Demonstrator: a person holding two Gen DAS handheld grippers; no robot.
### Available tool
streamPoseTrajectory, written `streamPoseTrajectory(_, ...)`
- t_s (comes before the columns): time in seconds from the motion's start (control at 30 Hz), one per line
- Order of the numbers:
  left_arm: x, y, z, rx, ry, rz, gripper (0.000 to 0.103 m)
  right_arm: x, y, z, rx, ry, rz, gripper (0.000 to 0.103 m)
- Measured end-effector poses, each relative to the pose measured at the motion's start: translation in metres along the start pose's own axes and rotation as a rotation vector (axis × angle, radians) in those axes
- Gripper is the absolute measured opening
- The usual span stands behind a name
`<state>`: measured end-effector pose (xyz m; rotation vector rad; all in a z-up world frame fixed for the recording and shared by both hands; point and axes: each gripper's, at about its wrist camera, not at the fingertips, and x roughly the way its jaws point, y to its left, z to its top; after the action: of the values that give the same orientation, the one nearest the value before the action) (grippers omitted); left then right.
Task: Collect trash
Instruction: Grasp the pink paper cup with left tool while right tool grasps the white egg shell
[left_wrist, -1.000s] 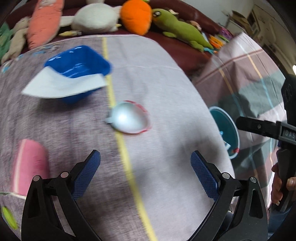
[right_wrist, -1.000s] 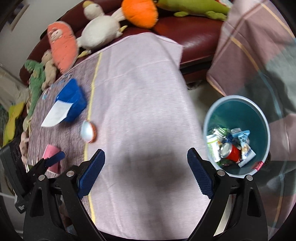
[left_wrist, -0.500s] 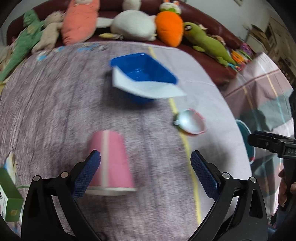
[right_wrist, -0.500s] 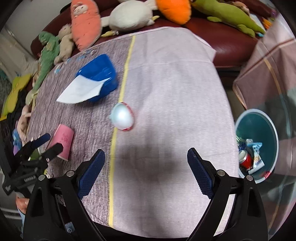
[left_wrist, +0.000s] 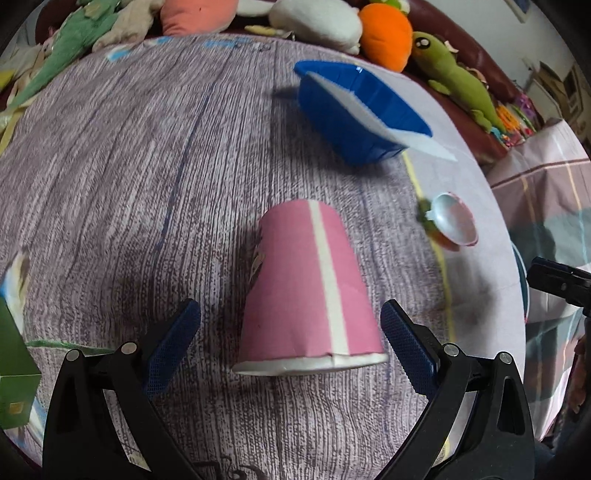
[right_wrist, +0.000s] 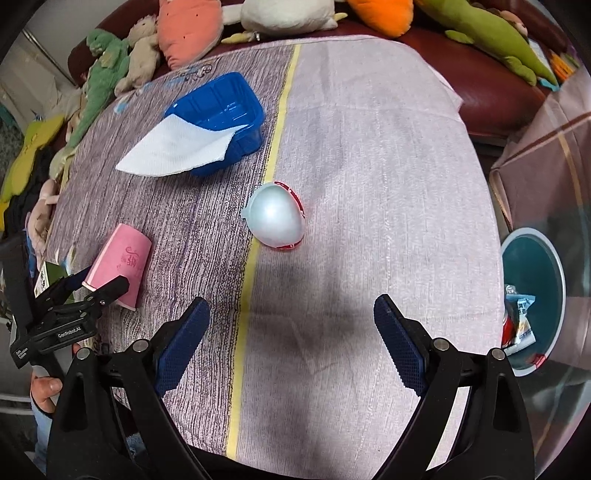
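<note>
Pink cup (left_wrist: 308, 291) on its side on table (left_wrist: 110, 177), between spread jaws of our left gripper (left_wrist: 290, 341), pads not touching. We judge thin paper wall may crush or roll away under squeeze. Right gripper (right_wrist: 291, 341) spread, empty, above bare cloth. Bin (right_wrist: 532, 295) beside table. Left gripper reads "GenRobot.AI".
</note>
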<state>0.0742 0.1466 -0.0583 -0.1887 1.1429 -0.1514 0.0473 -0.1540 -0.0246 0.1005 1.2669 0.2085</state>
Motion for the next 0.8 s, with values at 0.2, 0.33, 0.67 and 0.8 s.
streamPoseTrajectory(0.2, 0.004, 0.004, -0.001, 0.000, -0.030, -0.003, 0.067, 0.018, 0.012, 0.009, -0.043, 0.014, -0.029, 0.086)
streamPoseTrajectory(0.33, 0.002, 0.006, 0.003, -0.011, -0.052, -0.004, 0.066, 0.030, 0.021, 0.018, -0.097, 0.008, -0.079, 0.086)
streamPoseTrajectory(0.67, 0.007, 0.011, 0.020, -0.036, -0.075, -0.048, 0.066, 0.069, 0.047, 0.038, -0.270, 0.012, -0.139, 0.086)
streamPoseTrajectory(0.8, 0.013, 0.012, 0.026, -0.033, -0.069, -0.049, 0.066, 0.084, 0.049, 0.045, -0.302, 0.017, -0.168, 0.086)
